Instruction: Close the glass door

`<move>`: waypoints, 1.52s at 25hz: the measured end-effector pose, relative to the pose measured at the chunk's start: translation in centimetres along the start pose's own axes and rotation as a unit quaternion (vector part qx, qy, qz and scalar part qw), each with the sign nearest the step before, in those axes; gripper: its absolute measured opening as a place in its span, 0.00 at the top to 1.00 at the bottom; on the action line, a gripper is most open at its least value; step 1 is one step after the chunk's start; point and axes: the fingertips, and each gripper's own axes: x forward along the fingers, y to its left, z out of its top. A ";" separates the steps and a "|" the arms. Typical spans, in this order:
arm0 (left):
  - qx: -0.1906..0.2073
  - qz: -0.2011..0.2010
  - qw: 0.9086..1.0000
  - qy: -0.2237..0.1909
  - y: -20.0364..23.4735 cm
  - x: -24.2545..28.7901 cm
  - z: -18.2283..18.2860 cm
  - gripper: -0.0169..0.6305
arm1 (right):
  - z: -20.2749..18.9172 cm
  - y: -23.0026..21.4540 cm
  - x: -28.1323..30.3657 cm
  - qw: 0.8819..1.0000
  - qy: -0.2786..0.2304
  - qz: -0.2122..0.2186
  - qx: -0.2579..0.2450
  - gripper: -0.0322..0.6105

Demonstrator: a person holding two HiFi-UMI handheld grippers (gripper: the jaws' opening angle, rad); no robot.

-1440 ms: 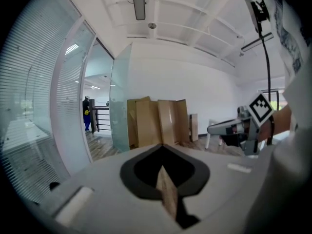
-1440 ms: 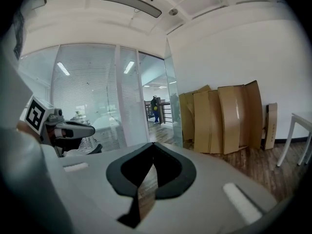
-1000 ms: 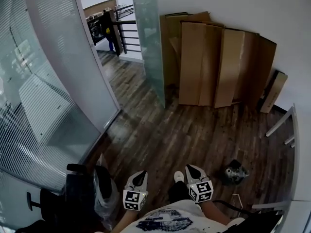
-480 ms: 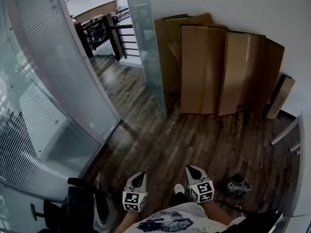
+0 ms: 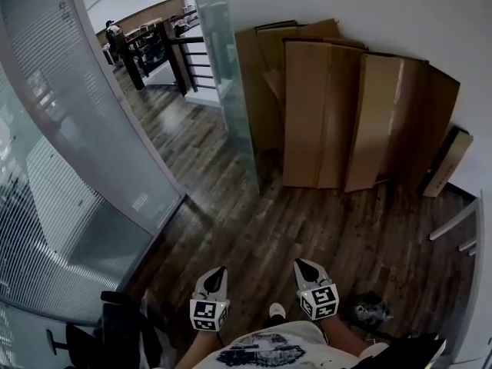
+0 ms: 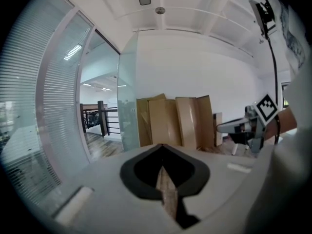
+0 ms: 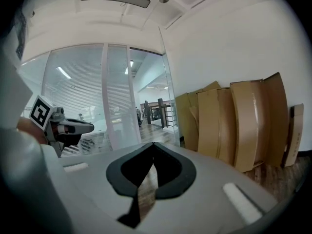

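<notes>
Tall cardboard sheets (image 5: pixel 346 114) are seen leaned upright against the white wall (image 5: pixel 369 6) at two o'clock, with a narrow flat box (image 5: pixel 448 160) propped just beside them at three. A black railing (image 5: pixel 165 48) is seen at eleven o'clock and a black chair (image 5: pixel 115 337) at seven. A dark bundle (image 5: pixel 371 310) is seen on the wooden floor (image 5: pixel 323 221) at five.

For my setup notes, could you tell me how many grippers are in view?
2: the left gripper low, left of centre, the right gripper beside it. None seems hidden.
</notes>
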 end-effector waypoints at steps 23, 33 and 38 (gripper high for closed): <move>0.019 0.016 1.000 0.000 3.8 11.1 4.1 0.97 | 2.9 -7.5 9.8 1.000 -0.009 0.005 0.022 0.94; -0.003 0.006 1.000 -0.011 10.6 19.3 4.9 0.97 | 4.1 -9.7 18.3 1.000 0.014 -0.012 0.012 0.94; -0.011 0.010 1.000 -0.002 15.3 23.1 4.9 0.97 | 7.0 -10.6 23.9 1.000 0.016 -0.016 0.013 0.94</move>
